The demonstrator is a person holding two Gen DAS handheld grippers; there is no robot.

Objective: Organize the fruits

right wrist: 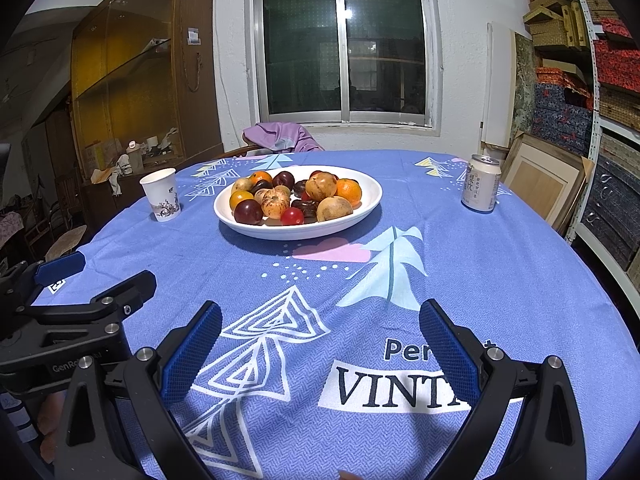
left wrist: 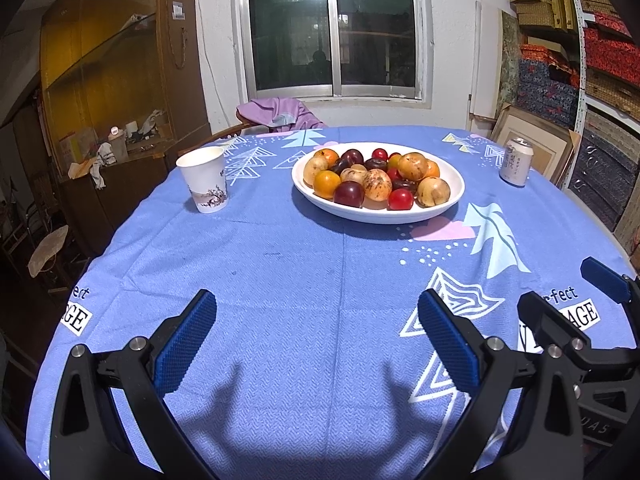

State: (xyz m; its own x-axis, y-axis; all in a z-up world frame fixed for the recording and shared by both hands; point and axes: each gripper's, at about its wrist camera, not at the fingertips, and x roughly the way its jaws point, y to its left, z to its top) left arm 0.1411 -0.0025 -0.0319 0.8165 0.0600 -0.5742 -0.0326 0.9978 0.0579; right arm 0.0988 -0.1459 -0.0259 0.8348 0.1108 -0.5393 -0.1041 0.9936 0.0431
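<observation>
A white oval bowl (left wrist: 448, 204) (right wrist: 360, 216) stands at the far middle of the blue tablecloth. It is heaped with several fruits: oranges (left wrist: 326, 184) (right wrist: 349, 192), dark plums (left wrist: 349, 194) (right wrist: 245, 211), a red tomato (left wrist: 400, 199) (right wrist: 292, 216) and brown-speckled pears (left wrist: 377, 185) (right wrist: 334, 208). My left gripper (left wrist: 316, 332) hangs open over the near cloth, nothing between its blue pads. My right gripper (right wrist: 320, 340) is likewise open and empty, well short of the bowl. Each gripper shows at the edge of the other's view.
A paper cup (left wrist: 204, 179) (right wrist: 160, 194) stands left of the bowl and a drink can (left wrist: 516, 162) (right wrist: 481, 188) to its right. A chair with a purple cloth (left wrist: 280, 114) sits behind the table. A cabinet stands left, shelves of boxes right.
</observation>
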